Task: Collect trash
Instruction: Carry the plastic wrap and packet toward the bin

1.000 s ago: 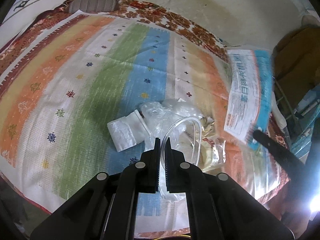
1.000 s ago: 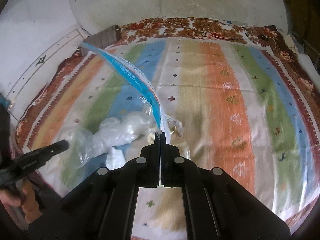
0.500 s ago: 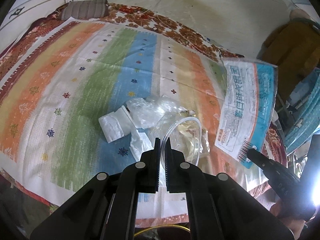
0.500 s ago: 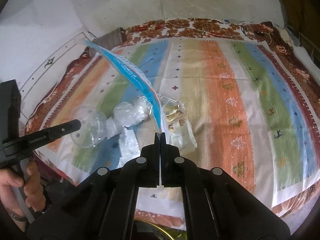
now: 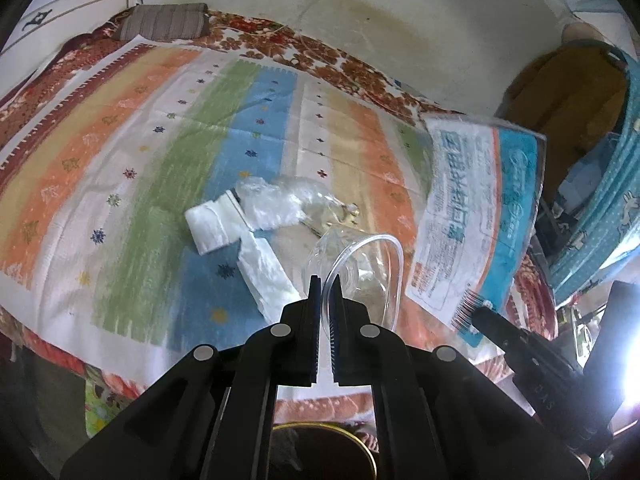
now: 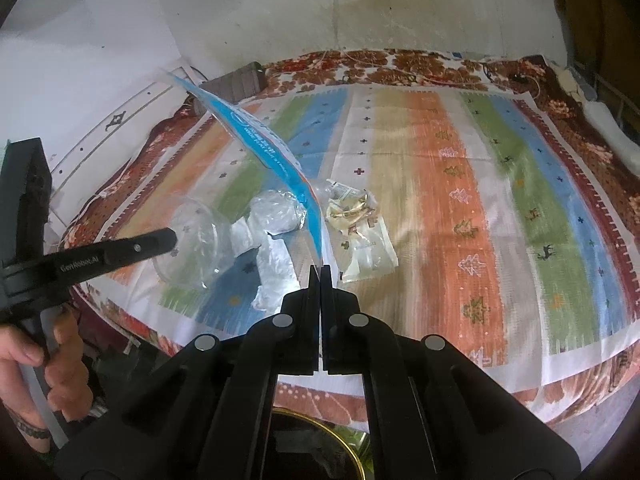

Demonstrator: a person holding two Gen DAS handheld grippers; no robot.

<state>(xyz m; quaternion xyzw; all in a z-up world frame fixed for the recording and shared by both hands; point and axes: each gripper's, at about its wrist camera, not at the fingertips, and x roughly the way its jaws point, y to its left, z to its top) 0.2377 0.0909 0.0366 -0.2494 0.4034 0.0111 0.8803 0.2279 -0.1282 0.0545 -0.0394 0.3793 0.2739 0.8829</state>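
My left gripper (image 5: 327, 280) is shut on the rim of a clear plastic cup (image 5: 362, 270) and holds it above the bed's front edge; the cup also shows in the right wrist view (image 6: 196, 244). My right gripper (image 6: 320, 270) is shut on the corner of a blue and white plastic bag (image 6: 264, 148), which hangs in the air and shows flat in the left wrist view (image 5: 476, 216). On the striped bedspread (image 5: 120, 184) lie white tissue packets (image 5: 216, 226), crumpled clear plastic (image 5: 276, 204) and a cream wrapper (image 6: 366, 248).
A dark round bin with a gold rim (image 6: 320, 448) stands below both grippers, in front of the bed. A grey pillow (image 5: 164, 24) lies at the bed's far end. A blue patterned cloth (image 5: 600, 216) hangs at the right. A wall runs behind the bed.
Both grippers have pulled back from the bed and risen, carrying the cup and the bag. The bed's front edge and the bin below have come into view.
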